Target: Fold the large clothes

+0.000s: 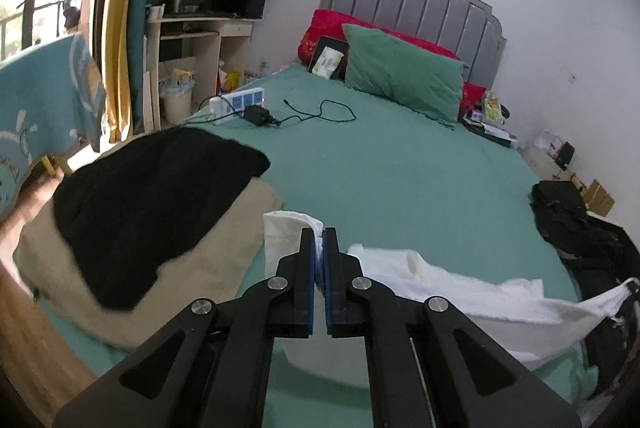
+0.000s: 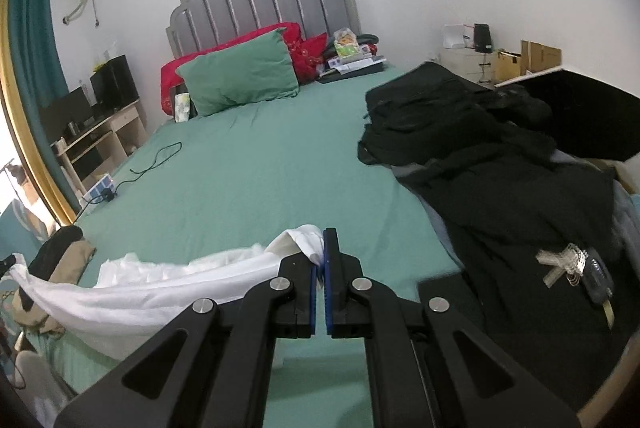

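A white garment (image 1: 460, 292) hangs stretched above the near end of the green bed (image 1: 380, 164). My left gripper (image 1: 319, 234) is shut on one end of it; white cloth pokes out between the blue pads. My right gripper (image 2: 319, 234) is shut on the other end, and the white garment (image 2: 152, 288) sags away to the left in the right wrist view. The cloth's lower part drops out of sight behind the gripper arms.
Folded black and beige clothes (image 1: 152, 204) lie stacked at the bed's left corner. A pile of dark clothes (image 2: 480, 164) with a key bunch (image 2: 576, 268) covers the right side. A power strip (image 1: 236, 104), a charger cable (image 1: 320, 114) and a green pillow (image 1: 400, 72) lie farther up.
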The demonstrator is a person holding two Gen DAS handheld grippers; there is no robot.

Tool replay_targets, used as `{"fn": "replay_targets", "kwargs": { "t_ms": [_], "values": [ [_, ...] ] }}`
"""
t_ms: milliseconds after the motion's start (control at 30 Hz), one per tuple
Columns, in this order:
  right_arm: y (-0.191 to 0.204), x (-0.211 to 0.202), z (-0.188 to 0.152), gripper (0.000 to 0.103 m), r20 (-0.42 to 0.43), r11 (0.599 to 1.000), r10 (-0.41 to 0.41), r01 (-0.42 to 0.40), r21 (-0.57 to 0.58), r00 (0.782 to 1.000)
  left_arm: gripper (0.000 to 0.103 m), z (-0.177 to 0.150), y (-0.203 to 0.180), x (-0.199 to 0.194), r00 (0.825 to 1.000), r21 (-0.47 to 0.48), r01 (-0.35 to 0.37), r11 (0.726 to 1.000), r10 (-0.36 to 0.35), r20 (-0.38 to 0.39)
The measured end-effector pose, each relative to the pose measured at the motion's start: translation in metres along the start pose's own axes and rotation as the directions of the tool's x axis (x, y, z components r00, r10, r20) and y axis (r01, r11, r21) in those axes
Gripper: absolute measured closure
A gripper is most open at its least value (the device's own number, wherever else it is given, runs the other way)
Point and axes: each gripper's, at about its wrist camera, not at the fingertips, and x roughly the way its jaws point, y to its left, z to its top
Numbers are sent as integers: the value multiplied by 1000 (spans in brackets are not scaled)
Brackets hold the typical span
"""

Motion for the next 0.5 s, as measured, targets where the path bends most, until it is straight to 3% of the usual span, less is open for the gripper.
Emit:
{"fn": "replay_targets", "kwargs": {
  "t_ms": [133,300,400,500],
  "values": [
    [4,41,17,100,-22,999,-10,9,-43,1000,99,13,-6,47,1000,17,-24,1000,24,-4],
    [-7,113,27,100,-123,1000,11,-13,-16,992,99,21,-16,123,996,20,-29,999,31,-79],
    [-14,161,24,100,-194,1000,-7,4,-14,981,99,17,-17,175,985,8,-37,999,38,-168],
    [-22,208,14,99,-265,1000,-9,15,21,964,98,2,-11,224,959,-2,-71,997,68,-276]
  ]
}}
